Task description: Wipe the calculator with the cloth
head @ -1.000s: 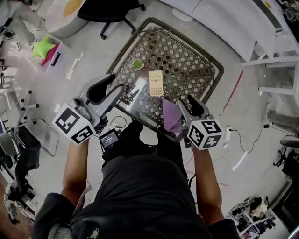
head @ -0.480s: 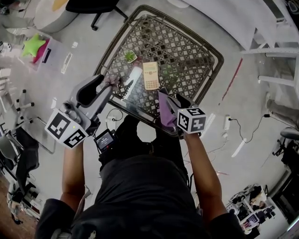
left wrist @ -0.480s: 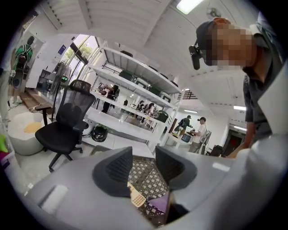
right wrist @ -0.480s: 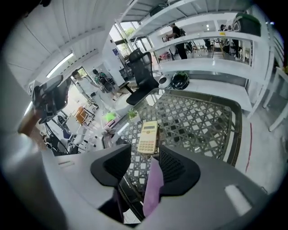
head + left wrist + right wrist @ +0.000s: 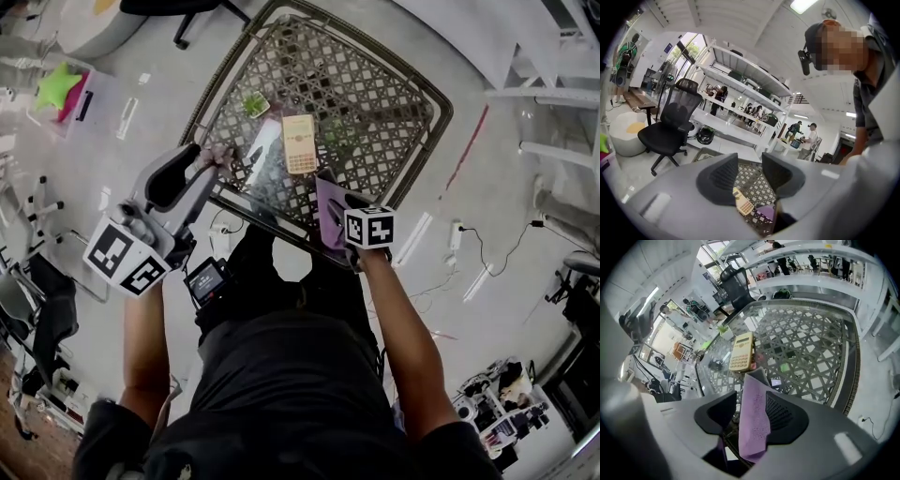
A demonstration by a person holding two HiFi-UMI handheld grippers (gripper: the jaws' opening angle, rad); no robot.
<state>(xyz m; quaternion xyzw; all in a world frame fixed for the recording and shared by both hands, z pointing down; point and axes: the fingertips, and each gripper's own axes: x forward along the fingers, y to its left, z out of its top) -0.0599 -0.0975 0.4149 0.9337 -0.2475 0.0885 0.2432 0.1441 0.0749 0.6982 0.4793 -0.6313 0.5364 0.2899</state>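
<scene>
A beige calculator lies flat on the glass-topped lattice table, near its front half. In the right gripper view the calculator lies just beyond the jaws. My right gripper is over the table's near edge, shut on a purple cloth that stands up between its jaws. The cloth lies against the right jaw and reaches toward the calculator. My left gripper hovers at the table's left edge, open and holding nothing. In its view the calculator and cloth show below the jaws.
A small green plant sits on the table left of the calculator. A black office chair stands beyond the far left corner. A green star toy lies in a box on the floor at left. Cables and a power strip are on the floor at right.
My right gripper has carried the purple cloth forward over the table's near edge, closer to the calculator. The left gripper has stayed by the left edge.
</scene>
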